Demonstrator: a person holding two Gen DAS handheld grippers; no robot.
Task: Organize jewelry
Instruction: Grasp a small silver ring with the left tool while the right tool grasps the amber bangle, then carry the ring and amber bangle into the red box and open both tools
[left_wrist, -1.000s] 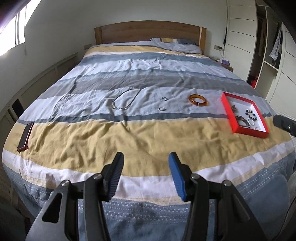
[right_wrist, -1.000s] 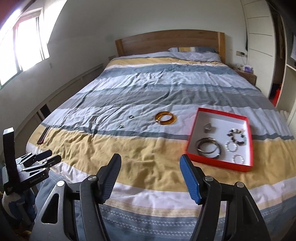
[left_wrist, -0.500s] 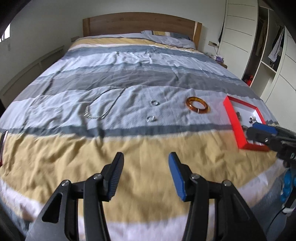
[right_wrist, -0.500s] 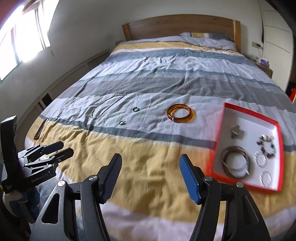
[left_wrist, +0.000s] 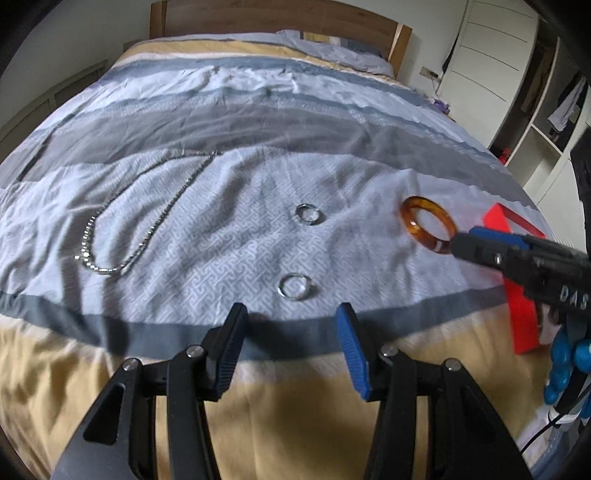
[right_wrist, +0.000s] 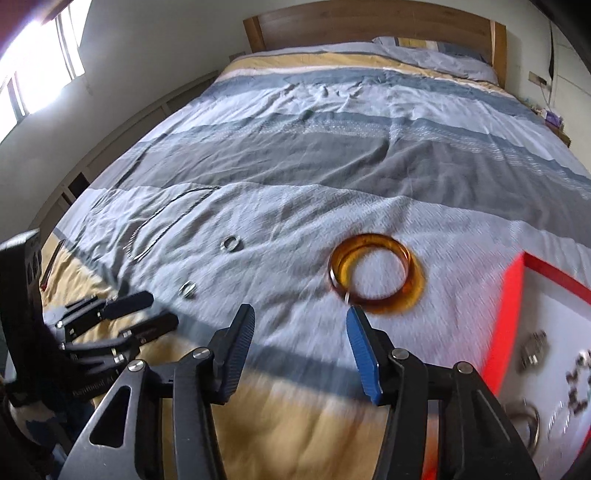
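Note:
On the striped bedspread lie a silver chain necklace (left_wrist: 147, 221), two small silver rings, a far ring (left_wrist: 308, 213) and a near ring (left_wrist: 294, 286), and an amber bangle (left_wrist: 428, 224). My left gripper (left_wrist: 291, 325) hovers open just short of the near ring, nothing between its fingers. In the right wrist view the amber bangle (right_wrist: 376, 277) lies just beyond my right gripper (right_wrist: 301, 321), whose jaws are closing with nothing between them. The red jewelry box (right_wrist: 513, 317) with white lining holds several pieces at the right.
The wooden headboard (right_wrist: 369, 26) and pillow (right_wrist: 432, 50) lie at the far end. A wardrobe with open shelves (left_wrist: 535, 92) stands to the right of the bed. A dark flat object (right_wrist: 50, 269) lies near the bed's left edge. A window (right_wrist: 33, 70) is at the left.
Both grippers moved forward and down over the bed, so the rings, necklace and bangle are much closer. The right gripper's jaws narrowed. The right gripper's tip now shows near the bangle in the left wrist view.

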